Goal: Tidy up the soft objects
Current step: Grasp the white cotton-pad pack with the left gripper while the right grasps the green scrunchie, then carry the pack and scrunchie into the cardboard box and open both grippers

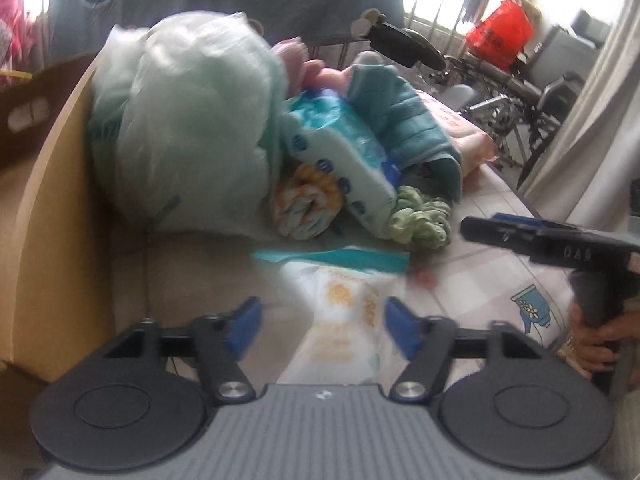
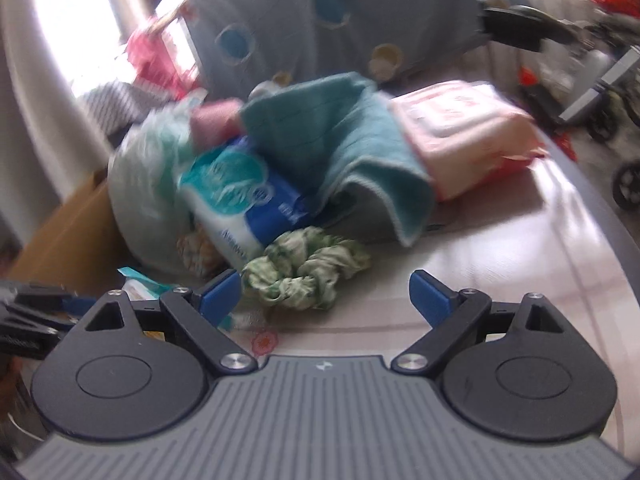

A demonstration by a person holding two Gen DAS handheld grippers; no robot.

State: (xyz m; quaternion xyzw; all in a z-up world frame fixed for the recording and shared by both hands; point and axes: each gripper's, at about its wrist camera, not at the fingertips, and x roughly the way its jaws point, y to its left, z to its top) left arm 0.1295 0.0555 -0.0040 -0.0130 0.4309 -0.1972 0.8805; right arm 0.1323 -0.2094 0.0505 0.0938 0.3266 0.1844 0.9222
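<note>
– What's right under my left hand-held gripper (image 1: 322, 330)?
– A flat white packet (image 1: 348, 320) on the tabletop (image 1: 492, 248) – my blue pads are spread wide, holding nothing.
– And my right hand-held gripper (image 2: 325, 294)?
– Spread too, empty, near the green scrunchie (image 2: 308, 276) by the pile.
– So I'm reaching to pick. Next I'd go lower, then squeeze gently.

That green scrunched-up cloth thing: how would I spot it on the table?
Find the big pale green plastic bag at the pile's left. The blue-and-white tissue pack leans against it; the green scrunchie lies at the pack's near end, crinkled into a mottled green-and-white ring, unlike the smooth teal towel behind.
</note>
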